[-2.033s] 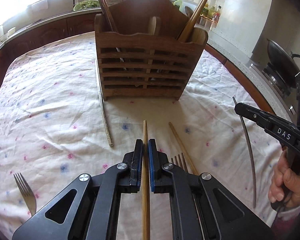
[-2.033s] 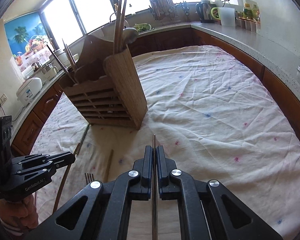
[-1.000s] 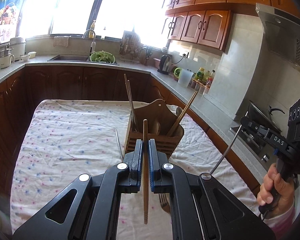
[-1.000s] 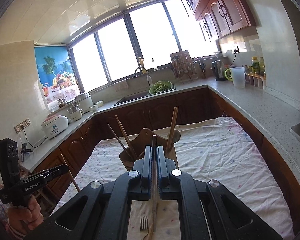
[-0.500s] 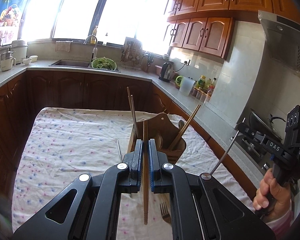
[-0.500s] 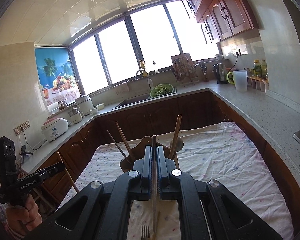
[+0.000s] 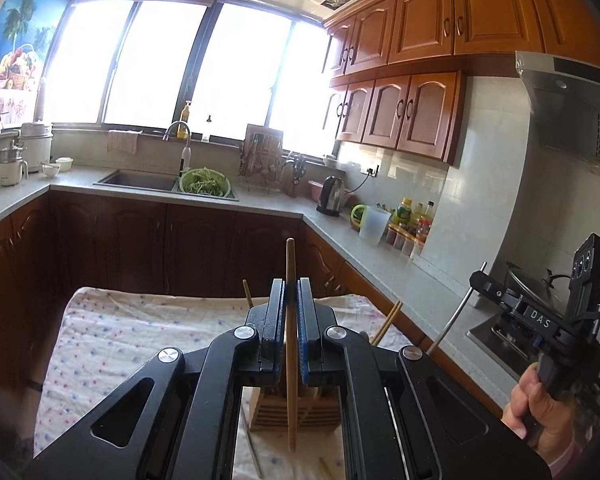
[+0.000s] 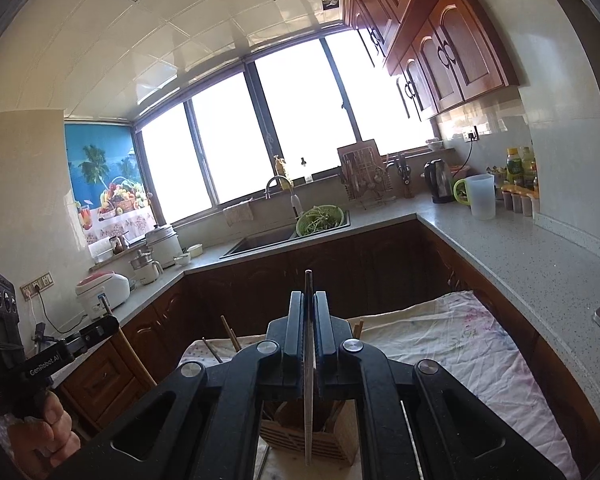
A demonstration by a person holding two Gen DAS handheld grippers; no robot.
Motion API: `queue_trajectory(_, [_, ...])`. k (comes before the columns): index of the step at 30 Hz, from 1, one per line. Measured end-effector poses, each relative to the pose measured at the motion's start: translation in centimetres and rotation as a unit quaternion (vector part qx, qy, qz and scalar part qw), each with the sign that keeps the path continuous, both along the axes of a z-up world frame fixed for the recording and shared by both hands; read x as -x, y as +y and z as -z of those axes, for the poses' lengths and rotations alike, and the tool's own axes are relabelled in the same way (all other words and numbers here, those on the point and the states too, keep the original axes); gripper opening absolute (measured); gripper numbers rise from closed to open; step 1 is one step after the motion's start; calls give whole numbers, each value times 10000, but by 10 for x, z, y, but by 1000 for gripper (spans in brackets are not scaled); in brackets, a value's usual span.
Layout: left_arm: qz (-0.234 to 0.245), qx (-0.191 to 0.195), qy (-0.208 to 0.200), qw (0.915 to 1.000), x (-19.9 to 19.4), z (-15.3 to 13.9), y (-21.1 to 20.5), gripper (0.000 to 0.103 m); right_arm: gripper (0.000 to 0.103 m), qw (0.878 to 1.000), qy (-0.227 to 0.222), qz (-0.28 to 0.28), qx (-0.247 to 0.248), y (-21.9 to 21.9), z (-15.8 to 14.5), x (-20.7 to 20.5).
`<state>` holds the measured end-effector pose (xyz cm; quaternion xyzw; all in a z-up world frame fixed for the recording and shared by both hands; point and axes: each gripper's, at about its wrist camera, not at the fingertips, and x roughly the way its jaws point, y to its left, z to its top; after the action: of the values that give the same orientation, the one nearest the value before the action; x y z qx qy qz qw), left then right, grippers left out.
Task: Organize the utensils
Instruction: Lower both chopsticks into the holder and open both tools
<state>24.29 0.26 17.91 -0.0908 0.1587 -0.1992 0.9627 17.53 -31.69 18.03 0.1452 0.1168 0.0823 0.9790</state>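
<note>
- My left gripper [image 7: 291, 334] clenched a wooden chopstick [image 7: 290, 400]; "GenRobot.AI" read on its side.
- My right gripper [image 8: 309, 338] pinched a metal utensil [image 8: 309, 400], perhaps a chopstick; "DAS" showed at 3 o'clock.

A home kitchen — sink [image 7: 138, 179] under wide windows [image 7: 204, 68], wooden cabinets [image 7: 412, 112], kettle [image 7: 333, 196] on the counter [image 7: 384, 264].

Each black hand-held gripper [image 7: 291, 334] has silver screws and blue pads; white lettering marks the sides.
</note>
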Motion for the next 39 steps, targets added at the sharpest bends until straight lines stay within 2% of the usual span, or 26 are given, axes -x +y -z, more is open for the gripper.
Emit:
queue_trajectory(6, [-214,144,-133,9996,-32,-1,-3,4,4,9998,-144,106,48,-1,-5,-25])
queue_trajectory(12, [-433,348,-162,9983,-56,11,-3,4,4,9998,-111,154,73,0,7,-42])
queue_trajectory(20, [-513,265,61,9983,-72,58,-16,4,4,9997,193,132,-62,-1,44,-58])
queue_trajectory(28, [-426,91,621,9971,-84,101,-25,5,4,9975,693,40,-125,1,80,-73])
queue_trajectory(39, [-372,-18,656,9971,-84,99,-27,6,5,9962,848,43,-181,2,85,-76])
